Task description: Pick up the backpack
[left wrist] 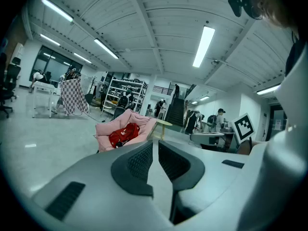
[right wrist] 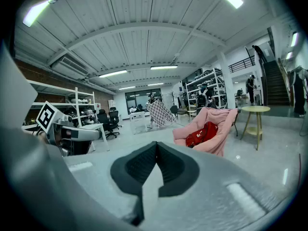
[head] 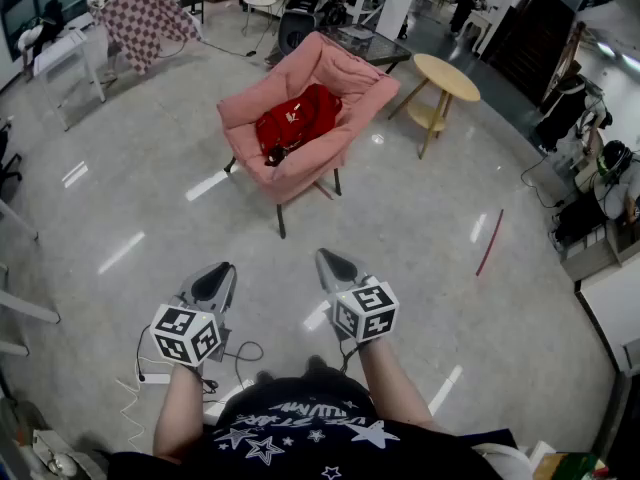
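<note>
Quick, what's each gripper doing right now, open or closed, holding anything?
Left gripper: slightly open, holding nothing.
Right gripper: closed, holding nothing.

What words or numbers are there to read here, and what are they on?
No text here reads clearly.
On the shirt: white print among stars, too blurred to read.
On the red backpack: a small white tag, too small to read.
On the cubes of the left gripper and right gripper: black-and-white square markers only, no words.
</note>
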`<state>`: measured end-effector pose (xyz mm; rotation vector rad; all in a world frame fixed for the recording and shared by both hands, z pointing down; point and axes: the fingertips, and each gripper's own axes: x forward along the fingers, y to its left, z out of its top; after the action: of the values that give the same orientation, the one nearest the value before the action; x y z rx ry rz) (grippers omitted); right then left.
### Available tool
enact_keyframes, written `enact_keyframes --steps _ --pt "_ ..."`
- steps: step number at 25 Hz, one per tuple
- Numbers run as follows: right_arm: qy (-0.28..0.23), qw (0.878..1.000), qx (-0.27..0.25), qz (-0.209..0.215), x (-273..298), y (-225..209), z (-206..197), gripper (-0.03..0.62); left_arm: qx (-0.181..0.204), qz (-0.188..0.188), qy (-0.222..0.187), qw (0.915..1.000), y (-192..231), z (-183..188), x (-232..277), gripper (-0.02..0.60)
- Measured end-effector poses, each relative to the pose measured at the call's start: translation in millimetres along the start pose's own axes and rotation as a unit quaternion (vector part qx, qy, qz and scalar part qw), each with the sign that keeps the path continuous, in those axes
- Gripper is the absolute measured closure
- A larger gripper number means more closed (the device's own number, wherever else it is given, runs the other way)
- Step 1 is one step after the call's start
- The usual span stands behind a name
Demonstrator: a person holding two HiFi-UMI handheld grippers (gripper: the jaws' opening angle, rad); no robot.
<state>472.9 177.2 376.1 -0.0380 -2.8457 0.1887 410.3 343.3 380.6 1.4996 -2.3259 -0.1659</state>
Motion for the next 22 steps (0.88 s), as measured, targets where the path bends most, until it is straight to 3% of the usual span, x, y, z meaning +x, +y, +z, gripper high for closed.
enact_keyframes --steps 9,17,22 --pt "0.007 1.000 -0.008 0.003 7.3 24.0 -4.8 0.594 -0.005 0.010 0.002 0.9999 12.7 -5.4 -22.0 0.537" --pt "0.005 1.000 -0.001 -0.012 -5.2 18.7 -8.2 0.594 -0.009 0.017 0.000 0.9998 14.1 -14.0 -43.4 0.537" --pt "-0.032 0.999 0.006 0.028 -5.8 47.9 -1.1 0.594 -0.001 0.024 -0.005 0.9997 26.1 -16.1 -61.2 0.568"
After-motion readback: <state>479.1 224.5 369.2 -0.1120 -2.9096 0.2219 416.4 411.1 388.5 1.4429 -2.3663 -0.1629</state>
